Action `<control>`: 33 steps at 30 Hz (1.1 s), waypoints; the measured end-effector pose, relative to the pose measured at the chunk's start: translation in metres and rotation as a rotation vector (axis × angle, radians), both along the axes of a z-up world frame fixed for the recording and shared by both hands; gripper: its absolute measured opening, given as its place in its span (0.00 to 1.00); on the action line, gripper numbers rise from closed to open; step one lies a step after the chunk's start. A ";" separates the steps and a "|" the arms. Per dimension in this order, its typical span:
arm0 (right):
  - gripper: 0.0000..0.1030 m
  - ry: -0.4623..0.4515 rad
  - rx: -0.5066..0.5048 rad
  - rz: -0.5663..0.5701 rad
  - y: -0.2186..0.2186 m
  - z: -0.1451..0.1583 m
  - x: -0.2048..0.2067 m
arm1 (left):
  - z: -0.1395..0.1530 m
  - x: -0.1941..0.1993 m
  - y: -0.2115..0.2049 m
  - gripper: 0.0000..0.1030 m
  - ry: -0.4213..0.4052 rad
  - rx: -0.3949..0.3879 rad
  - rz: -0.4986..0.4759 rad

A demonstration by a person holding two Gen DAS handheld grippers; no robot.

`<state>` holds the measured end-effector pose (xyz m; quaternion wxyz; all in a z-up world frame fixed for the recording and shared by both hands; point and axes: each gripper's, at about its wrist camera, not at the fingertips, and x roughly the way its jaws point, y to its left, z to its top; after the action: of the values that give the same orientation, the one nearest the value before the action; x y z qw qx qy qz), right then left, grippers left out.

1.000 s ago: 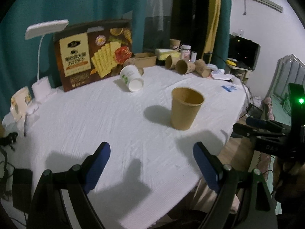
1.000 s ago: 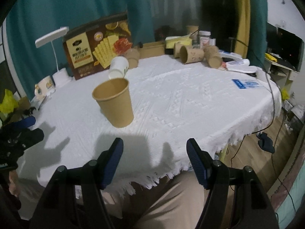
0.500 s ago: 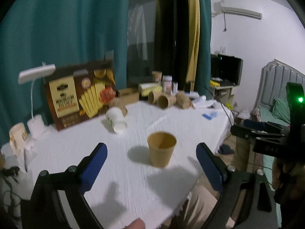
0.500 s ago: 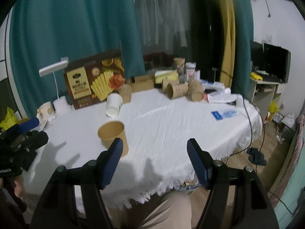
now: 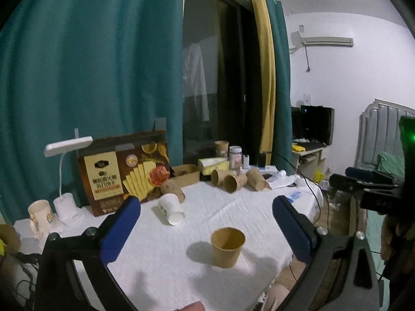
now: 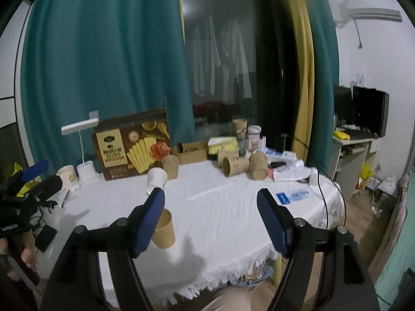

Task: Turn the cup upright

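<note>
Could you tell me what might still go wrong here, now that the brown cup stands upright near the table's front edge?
The brown cup stands close to the table edge, so a bump could send it off. The white cup lies on its side and could roll. Both the left gripper and the right gripper, jaws just opening, are empty.

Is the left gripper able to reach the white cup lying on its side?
Probably yes: the left gripper is open and empty, and only the upright brown cup stands nearby, off its path to the white cup.

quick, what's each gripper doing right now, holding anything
Left gripper: jaws open and just been widening, nothing held.
Right gripper: jaws open and just been widening, nothing held.
</note>
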<state>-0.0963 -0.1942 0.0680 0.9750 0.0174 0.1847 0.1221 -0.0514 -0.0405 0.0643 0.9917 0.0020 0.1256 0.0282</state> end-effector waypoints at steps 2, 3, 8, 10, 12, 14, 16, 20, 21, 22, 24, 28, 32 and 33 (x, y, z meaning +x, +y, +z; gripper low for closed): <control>0.73 -0.011 0.001 0.004 0.002 0.004 -0.001 | 0.002 -0.002 0.002 0.99 -0.013 -0.003 0.009; 0.75 -0.017 0.000 0.007 0.004 0.006 -0.001 | 0.003 -0.003 0.004 0.99 -0.020 -0.007 0.014; 0.78 -0.014 -0.006 0.030 0.018 0.006 0.002 | -0.001 -0.003 0.012 0.99 -0.015 -0.021 0.035; 0.78 -0.006 -0.007 0.038 0.023 0.002 0.005 | -0.004 -0.002 0.017 0.99 -0.007 -0.030 0.044; 0.78 0.007 -0.004 0.048 0.028 -0.002 0.008 | -0.006 -0.003 0.021 0.99 -0.004 -0.037 0.053; 0.78 0.019 -0.002 0.058 0.034 -0.006 0.012 | -0.009 -0.003 0.026 0.99 0.002 -0.044 0.066; 0.78 0.034 -0.005 0.066 0.041 -0.012 0.016 | -0.012 -0.003 0.032 0.99 0.010 -0.050 0.077; 0.78 0.059 -0.008 0.080 0.052 -0.020 0.023 | -0.017 -0.002 0.043 0.99 0.024 -0.062 0.099; 0.78 0.062 -0.012 0.084 0.054 -0.021 0.024 | -0.019 -0.001 0.046 0.99 0.026 -0.067 0.103; 0.78 0.063 -0.014 0.086 0.056 -0.022 0.026 | -0.019 -0.001 0.047 0.99 0.028 -0.069 0.105; 0.78 0.065 -0.020 0.092 0.060 -0.023 0.028 | -0.021 -0.001 0.049 0.99 0.030 -0.074 0.105; 0.78 0.066 -0.024 0.095 0.063 -0.023 0.031 | -0.022 0.000 0.050 0.99 0.032 -0.078 0.104; 0.78 0.067 -0.024 0.095 0.065 -0.023 0.032 | -0.021 0.000 0.050 0.99 0.031 -0.076 0.105; 0.78 0.067 -0.024 0.095 0.065 -0.023 0.032 | -0.022 0.000 0.050 0.99 0.031 -0.075 0.105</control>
<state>-0.0642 -0.1293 0.0453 0.9615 0.0011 0.2193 0.1655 -0.0511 0.0093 0.0426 0.9861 -0.0415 0.1419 0.0752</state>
